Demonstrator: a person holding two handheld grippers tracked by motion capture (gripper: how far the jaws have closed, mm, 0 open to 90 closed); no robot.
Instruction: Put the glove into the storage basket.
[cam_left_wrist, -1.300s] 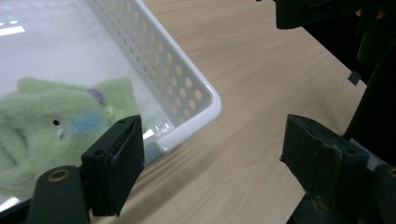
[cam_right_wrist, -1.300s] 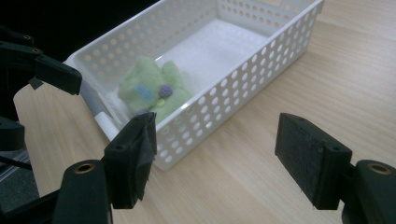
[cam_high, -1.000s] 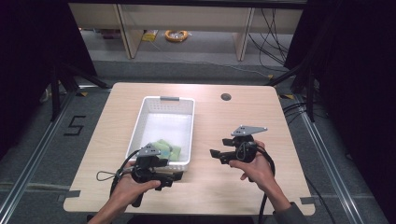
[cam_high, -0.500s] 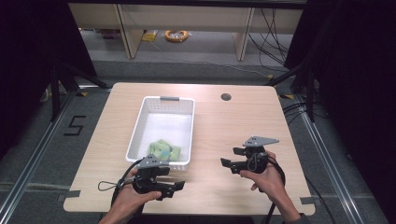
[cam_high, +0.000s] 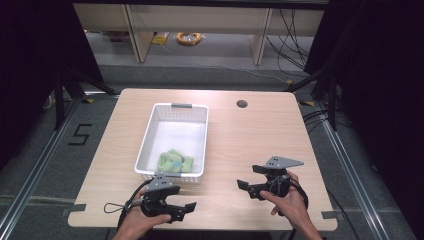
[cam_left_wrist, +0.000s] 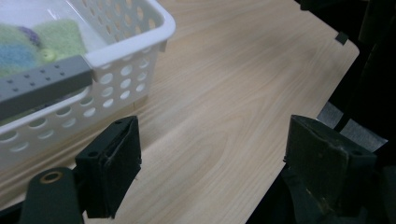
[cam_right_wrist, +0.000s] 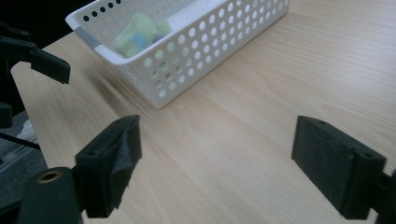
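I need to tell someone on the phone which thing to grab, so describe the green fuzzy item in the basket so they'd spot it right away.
On the light wooden table stands a white perforated basket with a grey handle at each end. At its near end, the end by the person's hands, lies the green fuzzy item. It is soft and pale green with blue and purple spots, the sole thing in there.

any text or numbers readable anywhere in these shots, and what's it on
"5": black tape figure on the grey floor left of the table.
Nothing to read on the white basket, the green cloth item inside it, or either hand-held gripper.
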